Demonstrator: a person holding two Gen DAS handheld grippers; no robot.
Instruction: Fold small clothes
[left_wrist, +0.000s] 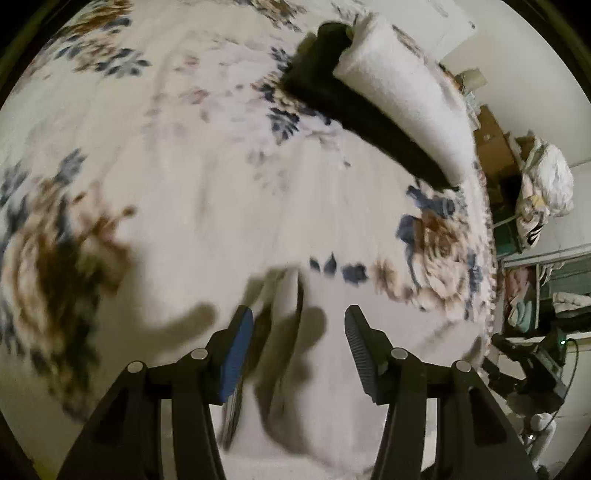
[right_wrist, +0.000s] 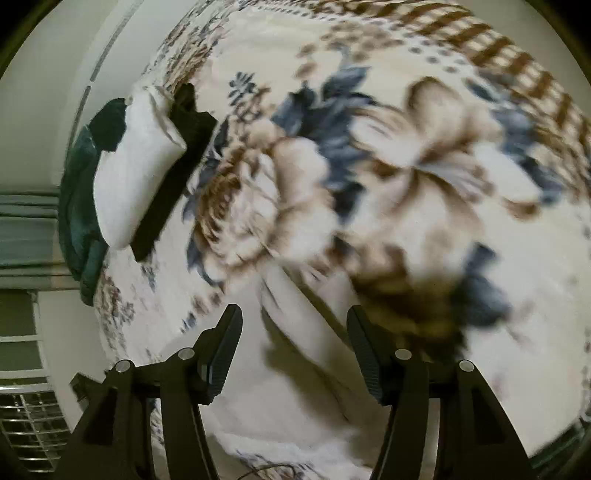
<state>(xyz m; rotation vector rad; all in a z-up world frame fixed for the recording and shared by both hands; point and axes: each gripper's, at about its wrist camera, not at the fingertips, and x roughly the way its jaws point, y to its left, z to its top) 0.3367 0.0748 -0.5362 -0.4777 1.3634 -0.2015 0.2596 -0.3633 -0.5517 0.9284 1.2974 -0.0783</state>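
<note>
Grippers both stand spread, holding nothing: left gripper (left_wrist: 299, 325) and right gripper (right_wrist: 294, 325) hang over a pale garment (left_wrist: 284, 295) lying near on the flowered blanket (left_wrist: 166, 155), likely ready to pinch its edges. Folded clothes (left_wrist: 391, 107) are stacked far off, probably to keep them out of the way.

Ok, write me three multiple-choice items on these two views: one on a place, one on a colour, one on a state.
1. Where does the white folded piece lie against the dark folded piece?
A. partly on top of it
B. far apart from it
C. hidden under it

2. What colours are the flowers on the blanket?
A. red and green
B. blue and brown
C. yellow only

3. How do the fingers of the left gripper and right gripper stand?
A. both spread
B. both closed
C. one closed

Key: 1 A, the white piece overlaps the dark one's edge; 2 B, blue leaves and brown petals show; 3 A, a gap shows between each pair.
</note>
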